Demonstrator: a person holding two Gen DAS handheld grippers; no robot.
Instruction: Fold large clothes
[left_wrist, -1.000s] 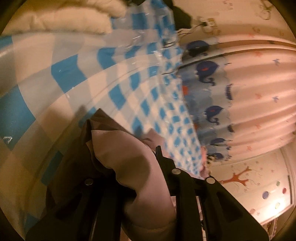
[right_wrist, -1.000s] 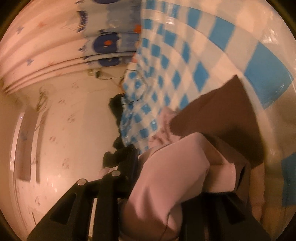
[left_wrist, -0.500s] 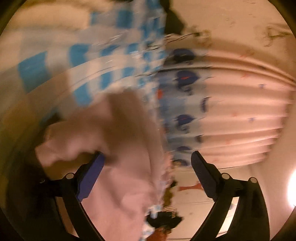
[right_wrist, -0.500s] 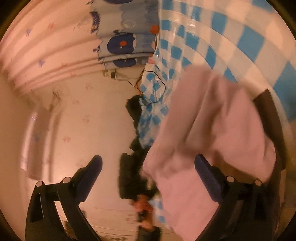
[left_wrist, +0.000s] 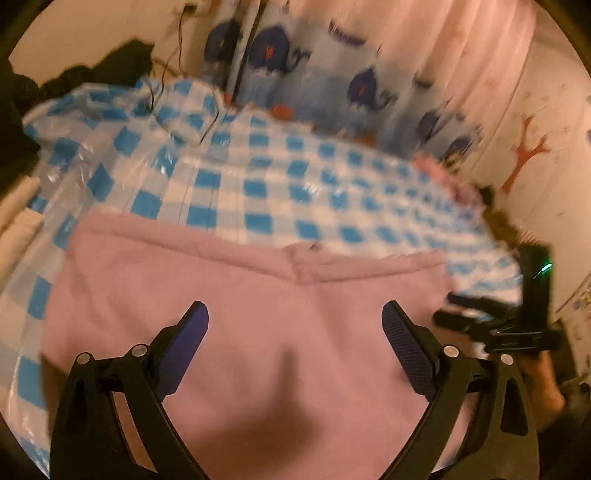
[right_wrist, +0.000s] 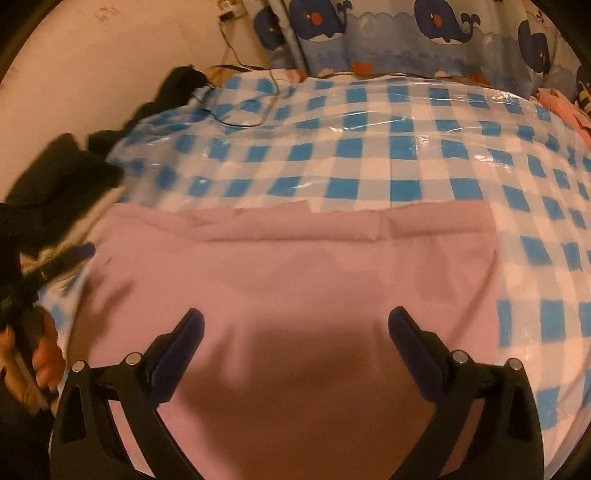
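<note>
Released a moment ago, the pink garment (left_wrist: 258, 332) is seen in the left wrist view spread on the checked cover (left_wrist: 295, 177) toward 12 o'clock of the left gripper (left_wrist: 295, 321), its jaws just opened wide and empty, while in the right wrist view the right gripper (right_wrist: 295, 326) is likewise shown gaping above the cloth, apparently so the fold can settle.

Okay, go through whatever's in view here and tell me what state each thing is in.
Pink garment: spread flat on the checked cover, far edge folded over.
Left tongs: open, nothing between the jaws.
Right tongs: open, nothing between the jaws.
Checked cover: spread out, glossy, slightly wrinkled.
Whale curtain: hanging behind.
</note>
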